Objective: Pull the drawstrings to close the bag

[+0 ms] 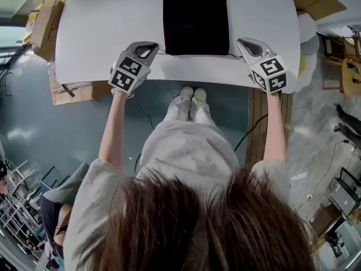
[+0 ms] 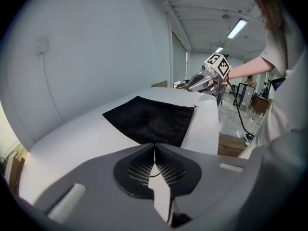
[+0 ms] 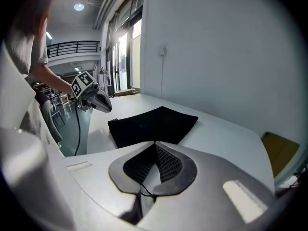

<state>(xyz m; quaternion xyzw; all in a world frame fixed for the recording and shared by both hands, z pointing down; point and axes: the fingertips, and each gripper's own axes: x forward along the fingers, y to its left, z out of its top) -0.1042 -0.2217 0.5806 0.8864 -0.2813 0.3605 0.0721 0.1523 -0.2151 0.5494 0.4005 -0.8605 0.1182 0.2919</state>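
Note:
A flat black drawstring bag [image 1: 196,18] lies on the white table [image 1: 96,33], its mouth toward the near edge. My left gripper [image 1: 153,49] sits at the mouth's left corner, shut on a thin black drawstring [image 2: 154,159] that runs between its pads. At the right corner my right gripper [image 1: 241,42] is shut on the other drawstring [image 3: 145,191], which loops out behind its pads. The left gripper view shows the bag [image 2: 149,119] ahead and the right gripper [image 2: 203,82] beyond it. In the right gripper view the bag [image 3: 154,124] lies ahead, with the left gripper [image 3: 97,101] at its far corner.
Cardboard boxes [image 1: 44,21] stand to the table's left, and another [image 1: 73,92] sits under its near left corner. A wooden board [image 1: 259,123] lies on the floor at the right. The person's feet [image 1: 192,95] are just below the table's edge.

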